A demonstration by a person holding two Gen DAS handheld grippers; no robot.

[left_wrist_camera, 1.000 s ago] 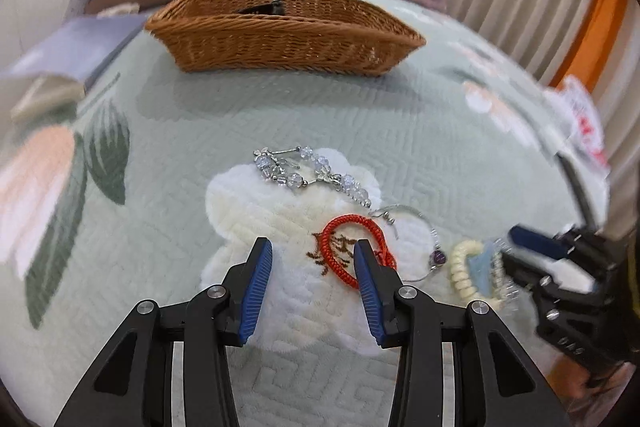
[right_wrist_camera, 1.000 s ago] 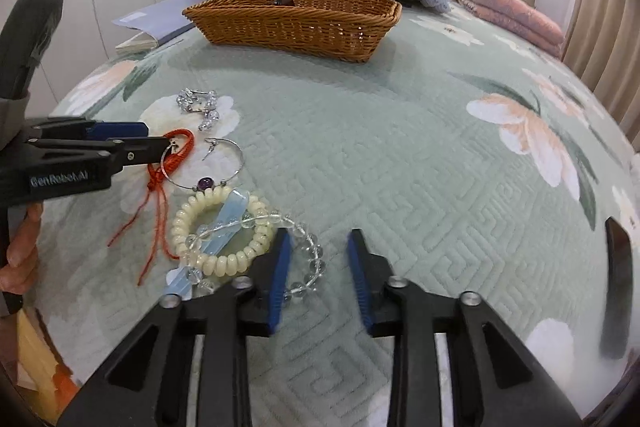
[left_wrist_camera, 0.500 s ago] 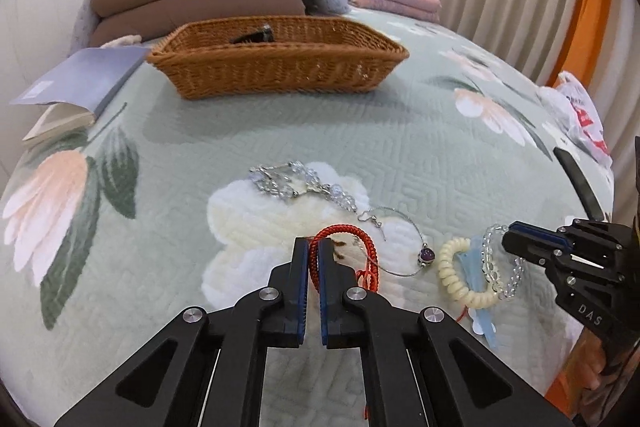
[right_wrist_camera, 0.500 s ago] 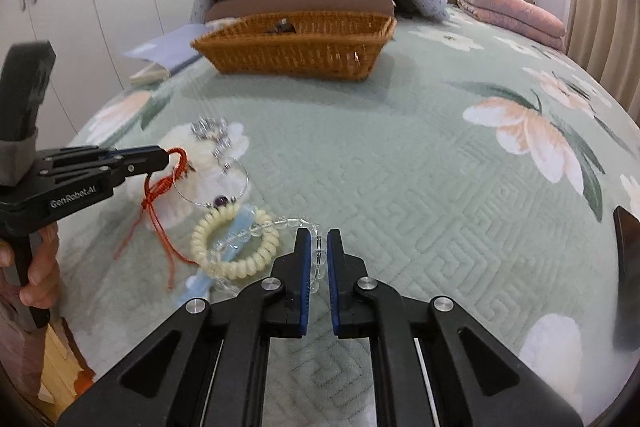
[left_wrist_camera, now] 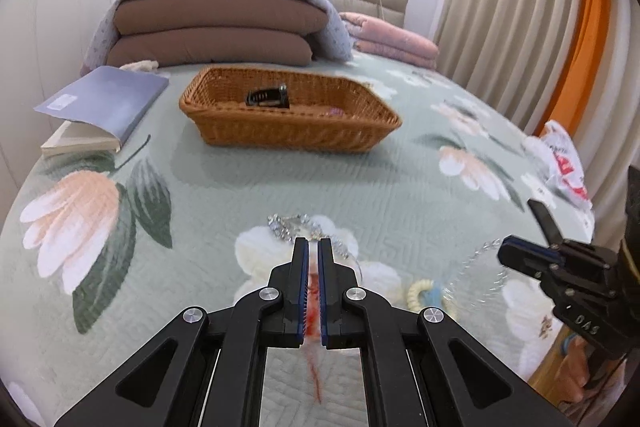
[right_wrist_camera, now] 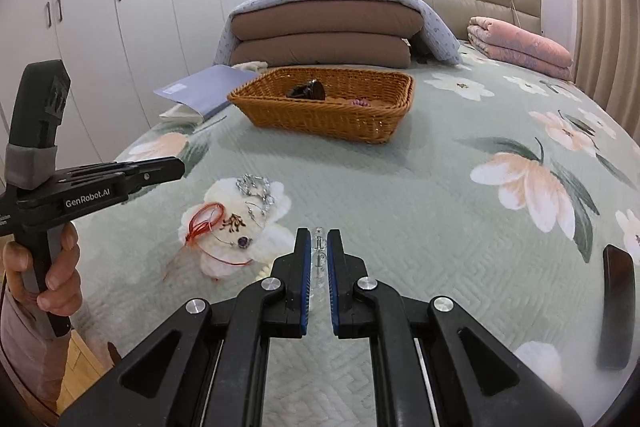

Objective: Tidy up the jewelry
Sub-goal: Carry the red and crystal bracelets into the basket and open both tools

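The left gripper (left_wrist_camera: 313, 247) is closed on a red cord bracelet (left_wrist_camera: 314, 307); the red cord shows in the narrow gap between its blue pads and a blurred red tail hangs down below them. In the right wrist view a loop of red cord (right_wrist_camera: 204, 223) is seen over the white flower of the green quilted bedspread (left_wrist_camera: 280, 179), lower than the left gripper's tip. The right gripper (right_wrist_camera: 319, 241) is closed on a clear bead bracelet (right_wrist_camera: 319, 247): the transparent beads sit between its pads, and in the left wrist view the bead loop (left_wrist_camera: 472, 279) hangs from its tip, above the bedspread. A cream bead bracelet (left_wrist_camera: 418, 295) lies on the bed, between the two grippers. A crystal bracelet (right_wrist_camera: 256, 187) and a thin wire bangle with a purple stone (right_wrist_camera: 242, 241) lie on the white flower, just ahead of the left gripper. The wicker basket (left_wrist_camera: 288, 131) stands well apart from both, further up the bed, with a dark hair clip (left_wrist_camera: 267, 97) inside.
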